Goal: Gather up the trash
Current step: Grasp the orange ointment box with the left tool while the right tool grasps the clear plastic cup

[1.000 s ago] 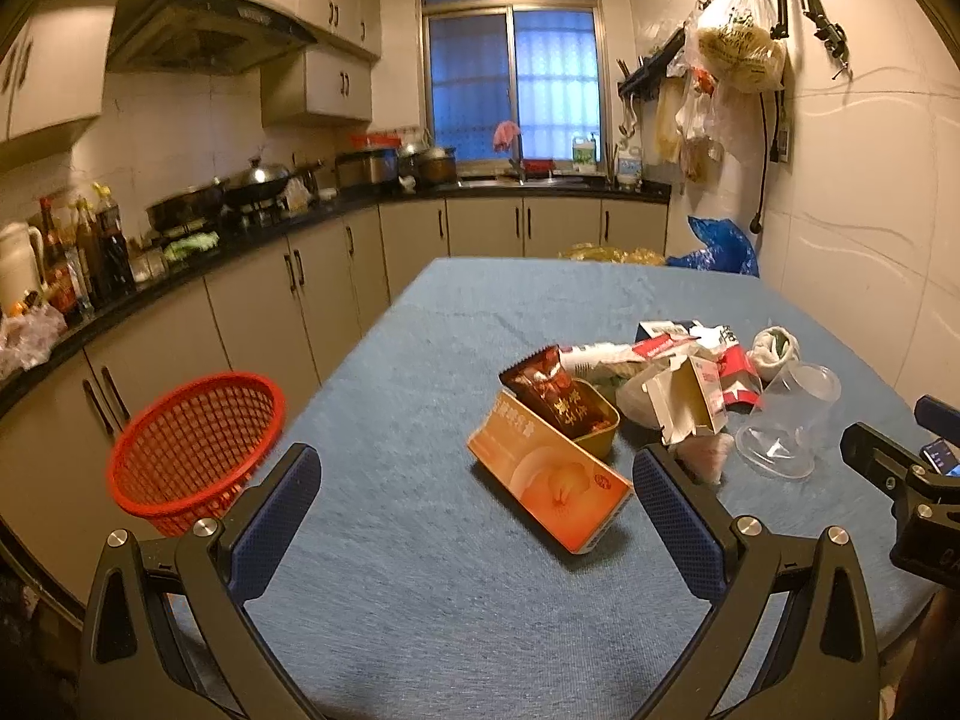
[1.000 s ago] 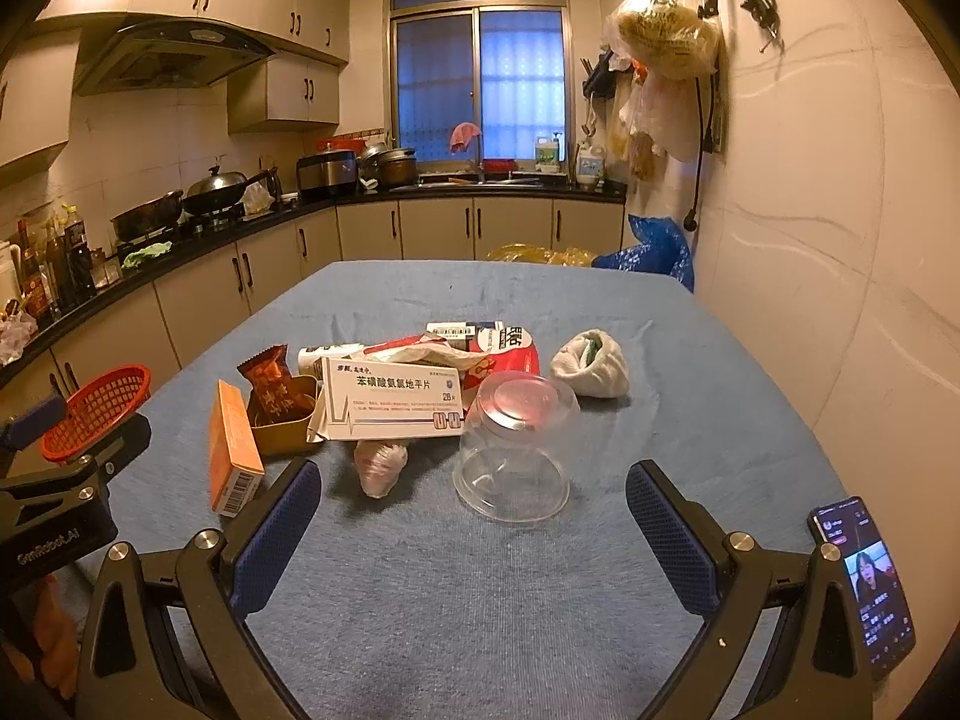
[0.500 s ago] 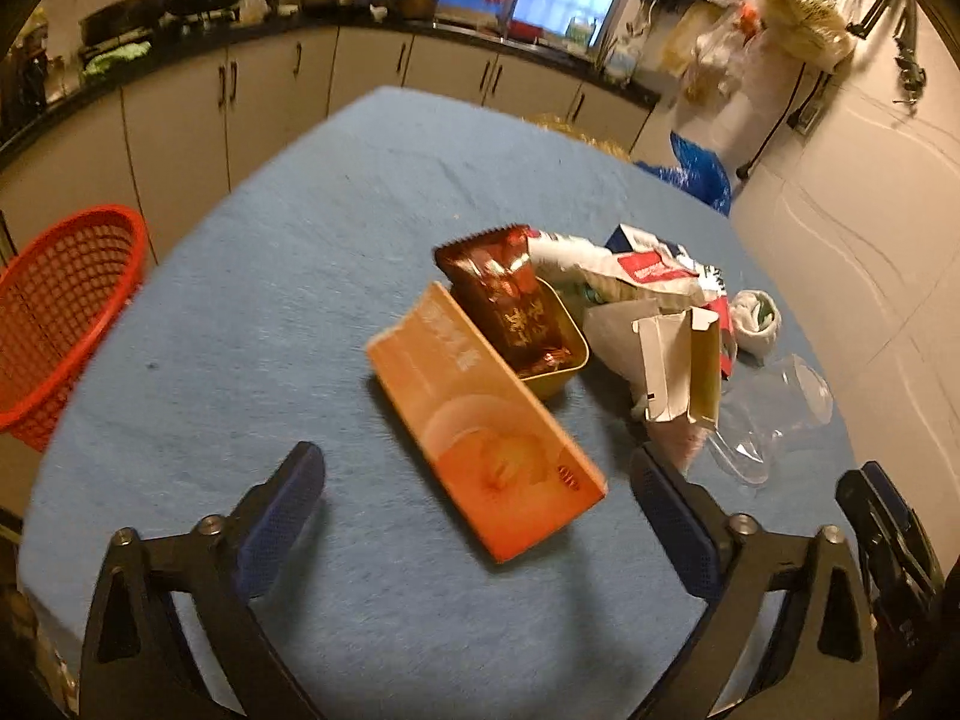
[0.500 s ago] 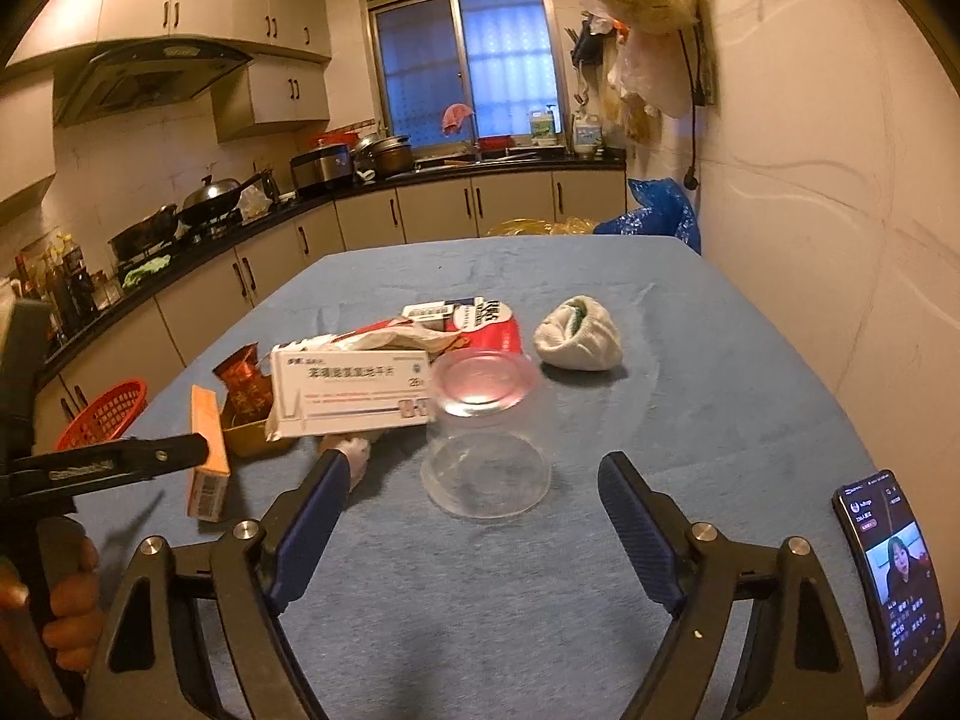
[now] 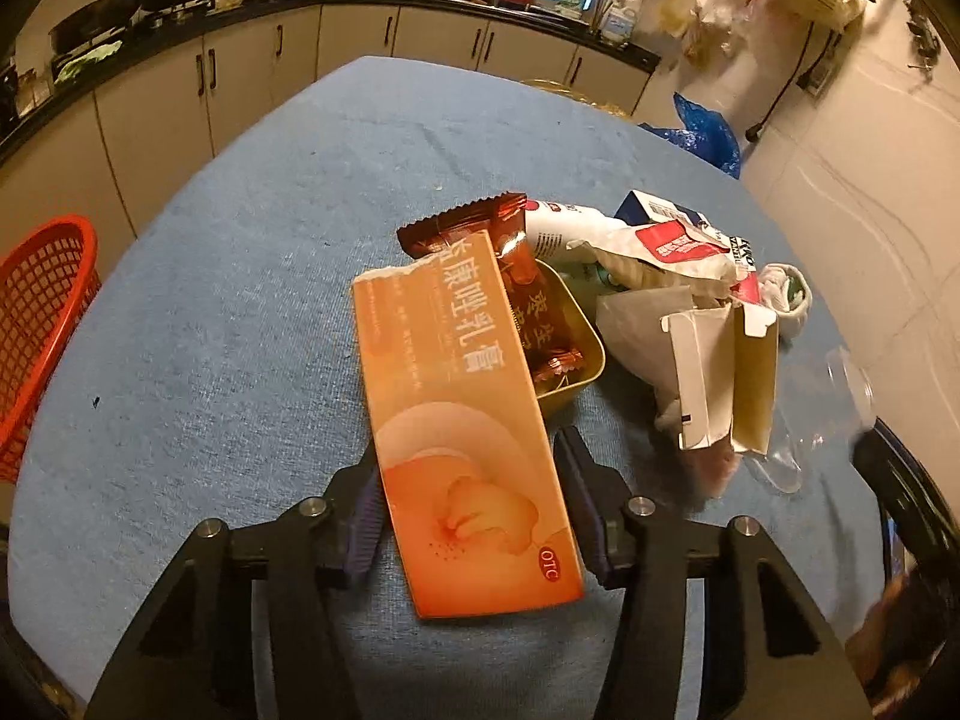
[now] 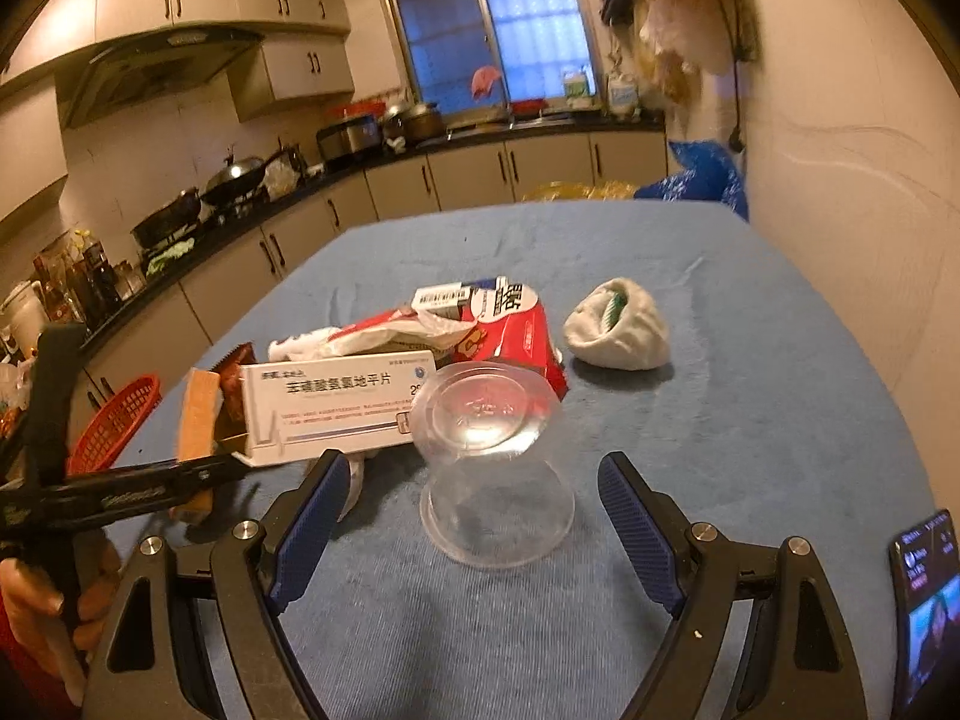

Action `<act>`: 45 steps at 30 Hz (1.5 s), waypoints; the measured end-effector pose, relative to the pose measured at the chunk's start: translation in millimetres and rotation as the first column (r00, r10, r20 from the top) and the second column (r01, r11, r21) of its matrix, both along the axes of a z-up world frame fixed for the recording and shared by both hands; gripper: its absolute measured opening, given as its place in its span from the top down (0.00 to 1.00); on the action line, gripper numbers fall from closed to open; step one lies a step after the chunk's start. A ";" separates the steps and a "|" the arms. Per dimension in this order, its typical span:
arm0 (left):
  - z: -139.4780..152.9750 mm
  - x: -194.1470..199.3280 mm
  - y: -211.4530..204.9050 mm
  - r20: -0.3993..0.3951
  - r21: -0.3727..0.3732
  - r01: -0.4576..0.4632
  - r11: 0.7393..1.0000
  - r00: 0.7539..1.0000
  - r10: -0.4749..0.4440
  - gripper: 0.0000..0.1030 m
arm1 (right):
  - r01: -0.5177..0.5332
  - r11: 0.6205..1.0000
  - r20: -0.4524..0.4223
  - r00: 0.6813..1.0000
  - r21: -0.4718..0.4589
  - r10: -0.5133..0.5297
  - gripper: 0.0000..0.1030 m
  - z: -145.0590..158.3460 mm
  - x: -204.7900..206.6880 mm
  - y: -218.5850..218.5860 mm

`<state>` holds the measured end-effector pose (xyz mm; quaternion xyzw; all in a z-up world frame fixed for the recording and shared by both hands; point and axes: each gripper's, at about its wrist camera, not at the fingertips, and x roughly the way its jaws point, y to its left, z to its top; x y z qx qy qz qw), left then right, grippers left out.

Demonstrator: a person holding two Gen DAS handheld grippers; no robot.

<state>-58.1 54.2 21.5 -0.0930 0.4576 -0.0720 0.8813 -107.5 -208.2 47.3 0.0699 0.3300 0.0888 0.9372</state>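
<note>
L gripper (image 5: pixel 468 504) has its blue pads against both long sides of the flat orange cardboard medicine box (image 5: pixel 462 426), pinching it at the near end; that box lies on the blue-clothed table (image 5: pixel 240 300) just left of the small yellow tin tray (image 5: pixel 570 354), its far end leaning on the tray w/ a brown foil snack wrapper (image 5: pixel 516 276) in it. Box looks light, stiff along its length but prob. empty, so I'd judge hard squeezing would crush it; narrow-side grip seems right. R gripper (image 6: pixel 474 516) is spread wide either side of the clear upturned plastic cup (image 6: pixel 495 468) right of the tray, not touching (thin, slippery, springy; take it low near the rim, gently). Red mesh basket (image 5: pixel 42 324) sits well left of the tray, off the table edge.
</note>
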 end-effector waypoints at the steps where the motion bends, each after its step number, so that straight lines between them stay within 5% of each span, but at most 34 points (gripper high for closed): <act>1: 0.3 -0.8 1.5 0.007 -0.002 0.005 1.000 1.000 -0.005 0.52 | 0.005 1.000 -0.009 1.000 -0.008 -0.005 0.16 -1.8 6.0 0.9; 5: -0.6 -1.9 4.8 0.026 0.002 0.019 1.000 0.999 -0.019 0.53 | -0.006 0.999 -0.034 0.999 -0.035 0.005 0.33 -8.7 19.7 3.6; 8: -0.2 -2.5 5.0 0.036 0.001 0.030 1.000 0.999 -0.030 0.53 | -0.002 0.998 -0.027 1.000 -0.061 0.001 0.35 -10.0 18.6 7.6; 32: 38.7 -27.1 17.0 0.230 0.082 -0.016 0.997 0.973 -0.003 0.55 | 0.021 0.999 0.093 0.995 -0.024 -0.019 0.37 31.4 -14.3 10.9; 45: 49.0 -36.6 36.2 0.272 0.090 -0.055 0.994 0.962 0.029 0.55 | -0.015 1.000 0.130 0.991 -0.020 0.018 0.37 49.7 -18.0 26.1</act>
